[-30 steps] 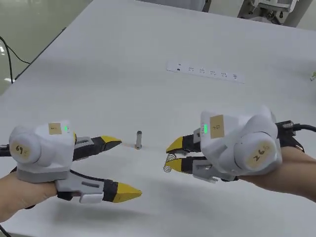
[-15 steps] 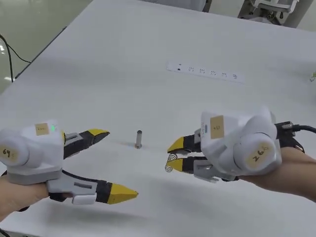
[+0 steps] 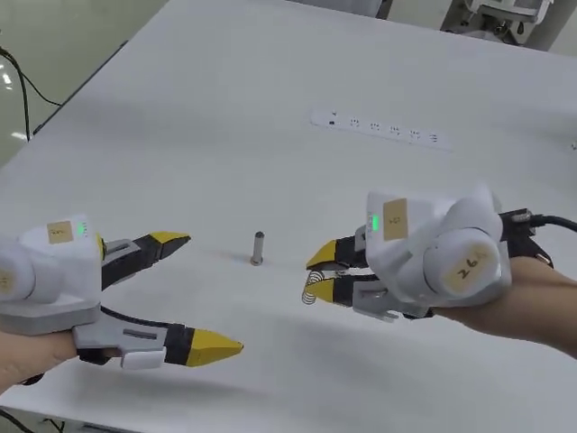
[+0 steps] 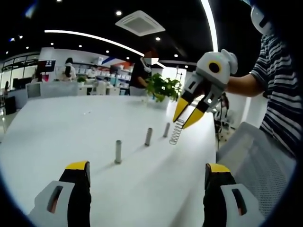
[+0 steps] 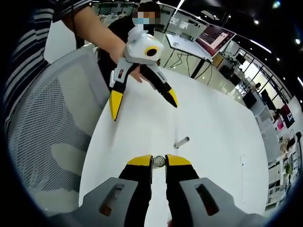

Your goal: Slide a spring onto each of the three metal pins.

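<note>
R gripper w/ spring, near pin

Open-plan office, white workbench, ceiling downlights

Spring half-hidden by right hand-held gripper

Three metal pins, one spring, two grippers and one power strip.
</note>
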A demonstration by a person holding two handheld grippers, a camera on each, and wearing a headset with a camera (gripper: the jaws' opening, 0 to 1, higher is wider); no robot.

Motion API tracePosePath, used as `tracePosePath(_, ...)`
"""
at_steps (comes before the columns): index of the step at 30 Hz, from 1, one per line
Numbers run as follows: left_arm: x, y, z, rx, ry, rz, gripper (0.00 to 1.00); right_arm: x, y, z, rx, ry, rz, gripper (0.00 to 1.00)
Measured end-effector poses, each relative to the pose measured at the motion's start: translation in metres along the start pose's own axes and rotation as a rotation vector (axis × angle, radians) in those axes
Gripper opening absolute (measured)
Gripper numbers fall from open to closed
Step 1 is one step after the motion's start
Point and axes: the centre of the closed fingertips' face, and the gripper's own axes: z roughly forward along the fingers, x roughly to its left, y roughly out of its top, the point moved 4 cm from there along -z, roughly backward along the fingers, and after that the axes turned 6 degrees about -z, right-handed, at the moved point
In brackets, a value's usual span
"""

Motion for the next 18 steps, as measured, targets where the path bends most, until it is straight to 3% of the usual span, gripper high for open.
tracePosePath(18,0.002,-0.004,-0.006,-0.005,0.012,-0.008,0.98,-0.024,0.001,0.012,0.005,-0.014,-0.006,0.07)
